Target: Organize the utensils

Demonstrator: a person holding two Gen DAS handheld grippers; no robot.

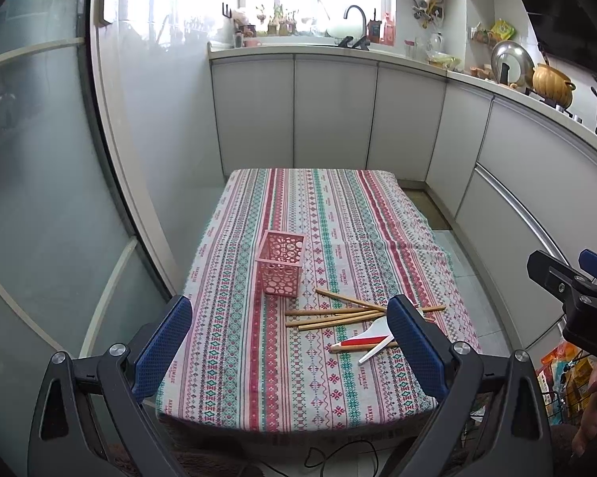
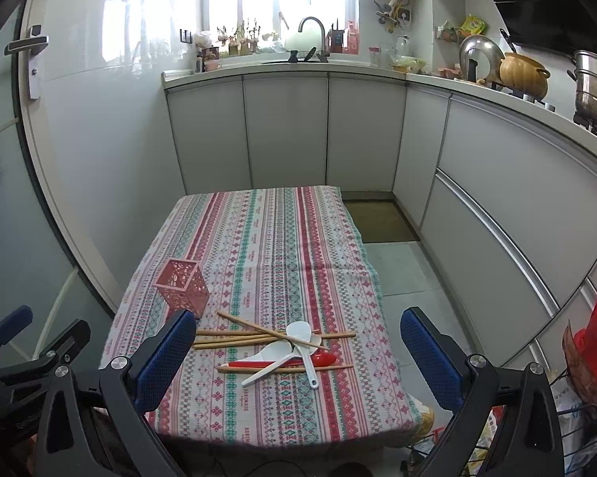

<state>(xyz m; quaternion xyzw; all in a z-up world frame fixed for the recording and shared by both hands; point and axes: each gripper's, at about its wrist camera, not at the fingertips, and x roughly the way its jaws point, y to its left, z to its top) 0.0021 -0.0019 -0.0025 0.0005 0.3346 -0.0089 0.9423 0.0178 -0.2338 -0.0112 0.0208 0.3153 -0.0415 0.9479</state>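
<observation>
1. Small table covered by a striped patterned tablecloth (image 2: 282, 238), set in a kitchen with grey cabinets (image 2: 286, 131) behind.
2. Pink perforated holder (image 2: 182, 287) standing upright on the cloth's left side, open end up, nothing visible inside.
3. Wooden chopsticks (image 2: 258, 336) lying flat just right of the holder, apart from it; most with long axes across the table, left to right; one laid aslant over the rest, far end pointing toward the holder.
4. Two white spoons (image 2: 294, 348) resting on the chopsticks: bowls toward the far side, handles running toward the near edge, one aslant to the near left, the other nearly straight back.
5. Red spoon (image 2: 286, 362) lying crosswise, bowl to the right, handle to the left, partly under the white spoons.
6. Left gripper (image 1: 288, 342) hovering over the near edge of the table, jaws spread wide, empty; right-hand finger (image 1: 413, 342) hiding part of the utensil pile in the left wrist view.
7. Right gripper (image 2: 298, 361) likewise above the near edge, jaws wide apart, gripping nothing, utensil pile framed between the fingers.
</observation>
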